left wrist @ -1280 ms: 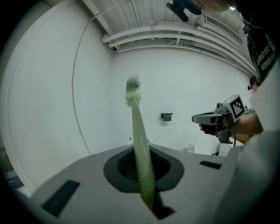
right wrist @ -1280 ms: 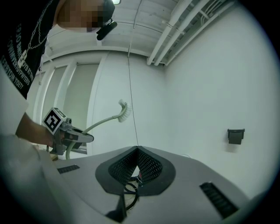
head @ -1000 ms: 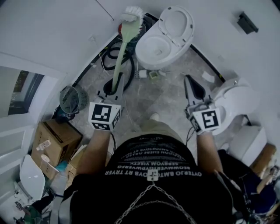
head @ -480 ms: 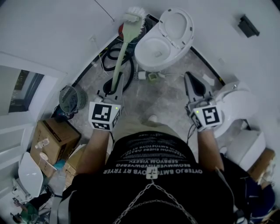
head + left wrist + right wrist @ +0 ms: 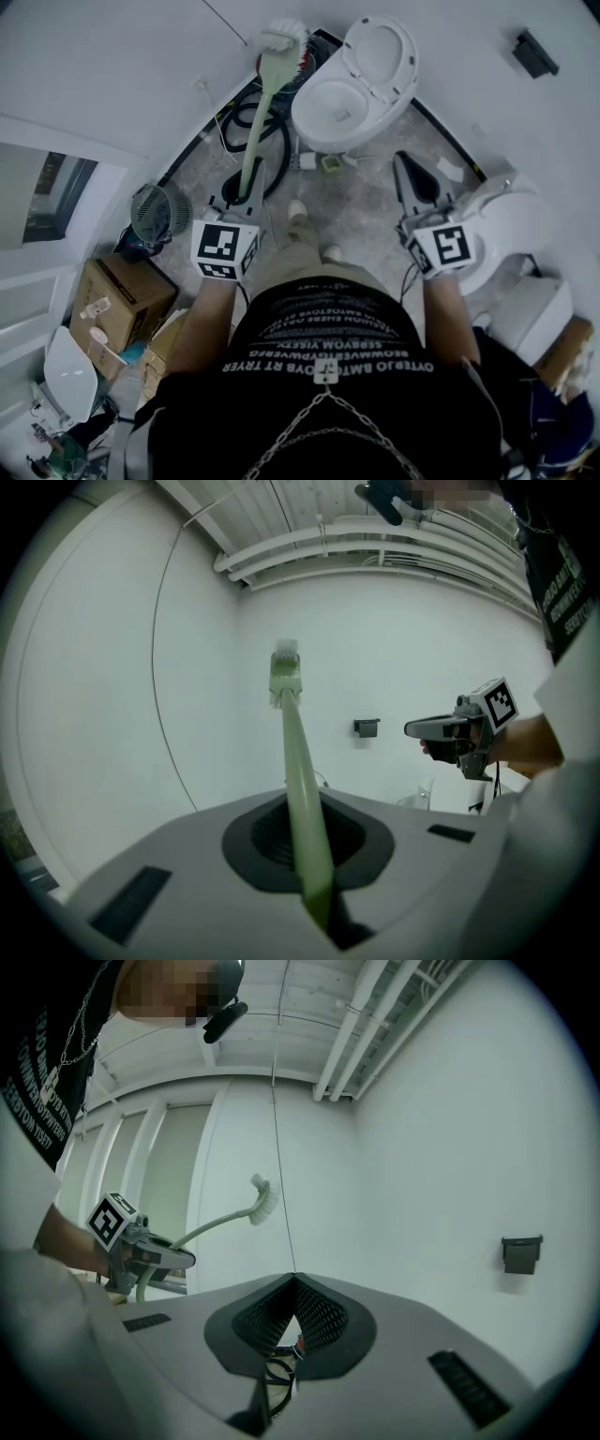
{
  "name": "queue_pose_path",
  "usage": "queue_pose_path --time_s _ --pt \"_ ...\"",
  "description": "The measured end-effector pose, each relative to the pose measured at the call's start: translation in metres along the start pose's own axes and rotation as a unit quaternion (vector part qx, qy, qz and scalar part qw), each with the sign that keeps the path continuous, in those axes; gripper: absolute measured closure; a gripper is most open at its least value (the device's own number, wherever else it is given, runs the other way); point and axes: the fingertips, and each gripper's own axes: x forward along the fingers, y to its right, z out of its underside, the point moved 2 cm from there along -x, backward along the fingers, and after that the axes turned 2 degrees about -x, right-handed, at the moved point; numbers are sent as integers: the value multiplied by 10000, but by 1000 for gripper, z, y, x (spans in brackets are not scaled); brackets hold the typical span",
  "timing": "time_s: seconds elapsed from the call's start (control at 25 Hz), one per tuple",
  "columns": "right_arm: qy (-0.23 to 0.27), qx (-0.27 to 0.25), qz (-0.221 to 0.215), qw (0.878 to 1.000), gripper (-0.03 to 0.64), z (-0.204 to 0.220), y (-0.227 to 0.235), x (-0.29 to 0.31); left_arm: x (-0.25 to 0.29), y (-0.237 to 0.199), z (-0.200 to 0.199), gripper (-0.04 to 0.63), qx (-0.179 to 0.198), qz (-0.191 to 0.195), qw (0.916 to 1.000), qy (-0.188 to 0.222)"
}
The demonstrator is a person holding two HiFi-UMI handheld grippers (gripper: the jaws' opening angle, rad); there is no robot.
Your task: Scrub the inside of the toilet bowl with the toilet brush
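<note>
Left gripper (image 5: 242, 186) clamped on toilet brush (image 5: 262, 105) handle. Brush head at top centre, near the wall edge, just left of toilet bowl (image 5: 306, 114) rim, not inside. Right gripper (image 5: 407, 167) jaws together, empty, right of centre. Bare floor (image 5: 367, 202) between grippers and bowl.

The head view looks steeply down on the left gripper (image 5: 251, 171), right gripper (image 5: 405, 161) and floor (image 5: 366, 211). Each gripper view sits close behind its jaws, tilted up at the wall (image 5: 187, 667) (ceiling (image 5: 375, 536) too), catching the other gripper. All three share the brush (image 5: 255, 122) and wall box (image 5: 531, 52).
</note>
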Motion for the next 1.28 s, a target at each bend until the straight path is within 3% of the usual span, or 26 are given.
queue_pose_path --time_s 0.64,1.28 --pt "-6 -96 141 9999 624 -7 12 42 41 -27 -4 595 -61 319 9994 -71" --pt "-99 -32 399 9991 624 -6 39 94 97 -70 -25 594 109 542 9985 -41"
